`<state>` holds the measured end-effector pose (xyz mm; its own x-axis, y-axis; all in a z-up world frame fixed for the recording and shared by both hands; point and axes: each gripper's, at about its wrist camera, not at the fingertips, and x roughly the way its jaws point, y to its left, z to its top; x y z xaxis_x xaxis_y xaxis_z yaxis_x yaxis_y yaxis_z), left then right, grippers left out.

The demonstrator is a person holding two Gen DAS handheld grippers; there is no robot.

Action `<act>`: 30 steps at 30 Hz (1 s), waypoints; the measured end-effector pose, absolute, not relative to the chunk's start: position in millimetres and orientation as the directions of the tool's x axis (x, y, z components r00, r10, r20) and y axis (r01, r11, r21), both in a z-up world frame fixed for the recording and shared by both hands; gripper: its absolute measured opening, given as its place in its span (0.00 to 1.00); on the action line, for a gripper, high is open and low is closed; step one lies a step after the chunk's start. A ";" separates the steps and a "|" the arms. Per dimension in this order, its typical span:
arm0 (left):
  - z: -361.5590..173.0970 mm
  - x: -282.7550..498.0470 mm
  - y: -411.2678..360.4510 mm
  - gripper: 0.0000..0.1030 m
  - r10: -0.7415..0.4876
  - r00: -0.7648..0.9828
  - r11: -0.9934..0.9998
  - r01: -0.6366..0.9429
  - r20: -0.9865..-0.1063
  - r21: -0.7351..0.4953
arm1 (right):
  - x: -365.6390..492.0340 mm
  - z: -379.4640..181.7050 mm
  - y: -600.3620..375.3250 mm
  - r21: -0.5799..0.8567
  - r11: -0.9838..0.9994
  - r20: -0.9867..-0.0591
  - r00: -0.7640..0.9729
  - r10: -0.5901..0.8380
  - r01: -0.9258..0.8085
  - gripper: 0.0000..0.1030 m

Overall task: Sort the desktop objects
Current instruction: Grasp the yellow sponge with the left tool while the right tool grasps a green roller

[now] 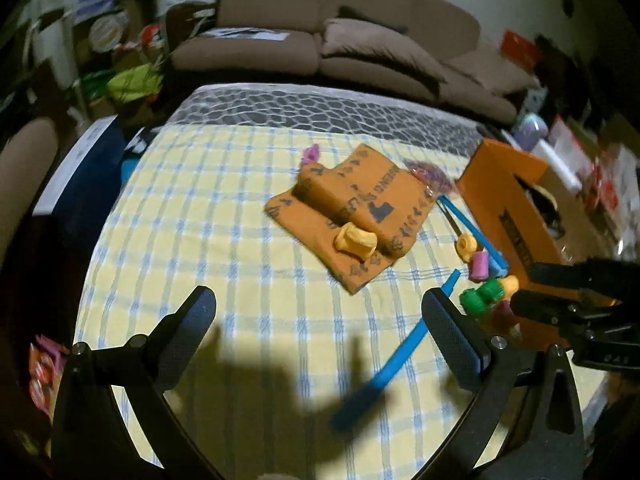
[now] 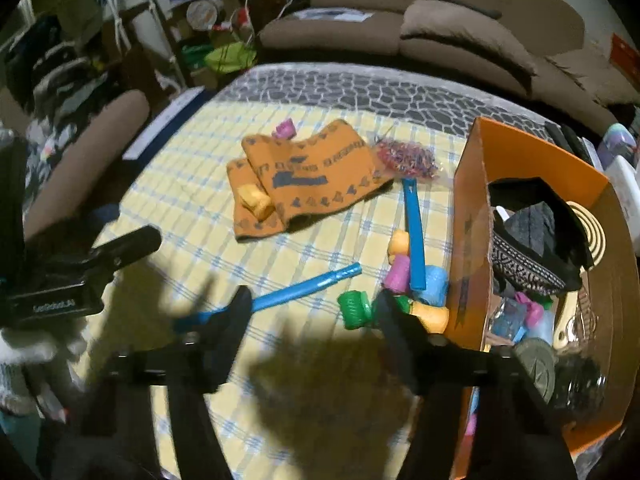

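Note:
An orange folded cloth [image 1: 352, 208] lies mid-table with a yellow roll [image 1: 355, 241] on it; the cloth also shows in the right wrist view [image 2: 308, 176]. Small rolls lie by the orange box [image 1: 516, 216]: green [image 2: 352, 308], pink [image 2: 398, 276], yellow [image 2: 430, 314]. Two blue sticks [image 2: 304, 286] [image 2: 414, 232] lie on the checked cloth. My left gripper [image 1: 320, 312] is open and empty above the table. My right gripper [image 2: 314, 312] is open and empty, just short of the green roll, with its right finger next to the box [image 2: 468, 208].
The orange box holds dark fabric, a striped disc and small items. A bag of coloured bands [image 2: 406, 156] and a pink roll [image 2: 284, 128] lie behind the cloth. A brown sofa [image 1: 340, 40] stands beyond the table. Clutter lies at left.

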<state>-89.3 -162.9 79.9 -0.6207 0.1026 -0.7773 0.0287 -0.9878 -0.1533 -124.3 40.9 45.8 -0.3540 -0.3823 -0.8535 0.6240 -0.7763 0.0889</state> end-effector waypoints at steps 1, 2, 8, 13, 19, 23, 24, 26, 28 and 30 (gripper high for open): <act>77.9 -97.7 -156.5 1.00 0.100 -0.620 -0.992 0.002 -0.778 -0.130 | -127.0 43.3 40.2 0.086 -0.769 -0.861 -0.341 -0.377 0.634 0.47; 76.4 -102.9 -152.8 1.00 0.101 -0.621 -0.993 -0.018 -0.777 -0.115 | -130.1 40.4 39.0 0.083 -0.758 -0.871 -0.323 -0.370 0.647 0.47; 58.8 -137.4 -134.5 0.99 0.068 -0.604 -0.996 -0.084 -0.794 -0.021 | -139.9 20.6 22.5 -0.012 -0.645 -0.937 -0.234 -0.260 0.764 0.44; 44.2 -156.6 -133.1 0.90 0.057 -0.587 -0.995 -0.104 -0.807 0.006 | -150.4 7.4 12.9 -0.013 -0.625 -0.957 -0.190 -0.217 0.780 0.35; 32.1 -164.9 -130.9 0.79 0.067 -0.574 -0.991 -0.133 -0.816 0.012 | -163.5 -13.9 8.5 -0.016 -0.634 -0.976 -0.149 -0.157 0.773 0.28; 26.7 -170.9 -130.1 0.78 0.066 -0.567 -0.992 -0.129 -0.821 0.010 | -164.3 -26.0 8.9 -0.022 -0.626 -0.983 -0.131 -0.129 0.780 0.22; 26.2 -172.1 -129.7 0.78 0.068 -0.568 -0.992 -0.129 -0.820 0.007 | -164.7 -28.9 9.7 -0.018 -0.629 -0.984 -0.125 -0.126 0.777 0.22; 24.9 -173.6 -127.1 0.78 0.072 -0.570 -0.991 -0.137 -0.818 0.008 | -164.1 -30.8 10.3 -0.020 -0.626 -0.984 -0.127 -0.128 0.780 0.22; 21.8 -175.4 -124.4 0.65 0.072 -0.562 -0.989 -0.150 -0.824 0.015 | -164.1 -30.7 10.9 -0.022 -0.626 -0.983 -0.130 -0.127 0.780 0.18; 20.2 -175.2 -123.1 0.44 0.060 -0.560 -0.989 -0.148 -0.826 0.028 | -163.2 -30.3 11.9 -0.029 -0.620 -0.983 -0.135 -0.124 0.784 0.16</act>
<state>-175.2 -123.1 20.2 -0.5600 0.0603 -0.8263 -0.1483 -0.9885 0.0283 -163.2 11.9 -30.3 -0.1350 -0.1242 -0.9830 0.7841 -0.6199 -0.0294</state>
